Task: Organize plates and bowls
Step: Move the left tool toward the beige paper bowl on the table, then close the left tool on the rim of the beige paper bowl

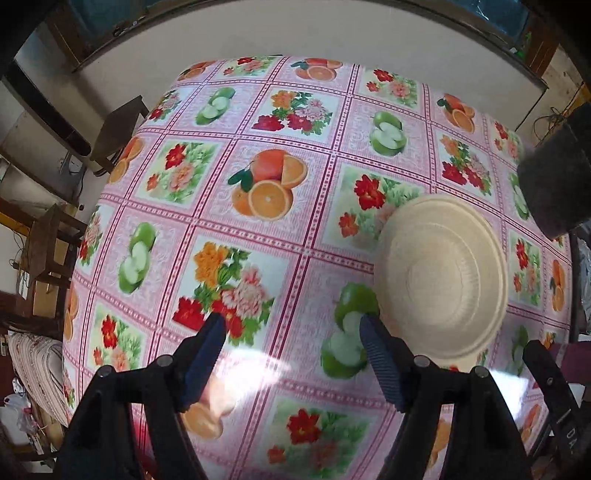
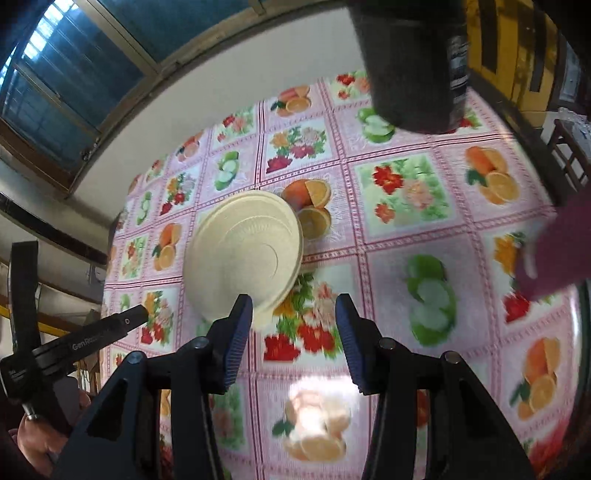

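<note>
A stack of cream plates (image 1: 443, 280) lies on the fruit-and-flower tablecloth (image 1: 258, 184). In the left wrist view the stack is just right of my left gripper (image 1: 293, 325), whose right finger (image 1: 380, 354) is next to the rim. The left jaws stand open over bare cloth. In the right wrist view the same stack (image 2: 243, 251) sits ahead and to the left of my right gripper (image 2: 293, 306). Its left finger (image 2: 236, 332) overlaps the stack's near edge in the picture. Only tablecloth (image 2: 406, 192) shows between the right jaws, which are open.
A dark grey cylinder-shaped object (image 1: 554, 177) stands at the table's far right, also large at the top of the right wrist view (image 2: 410, 66). A magenta sleeve (image 2: 554, 251) reaches in from the right. Wooden chairs (image 1: 48, 240) stand left of the table, and a wall (image 1: 295, 33) lies beyond.
</note>
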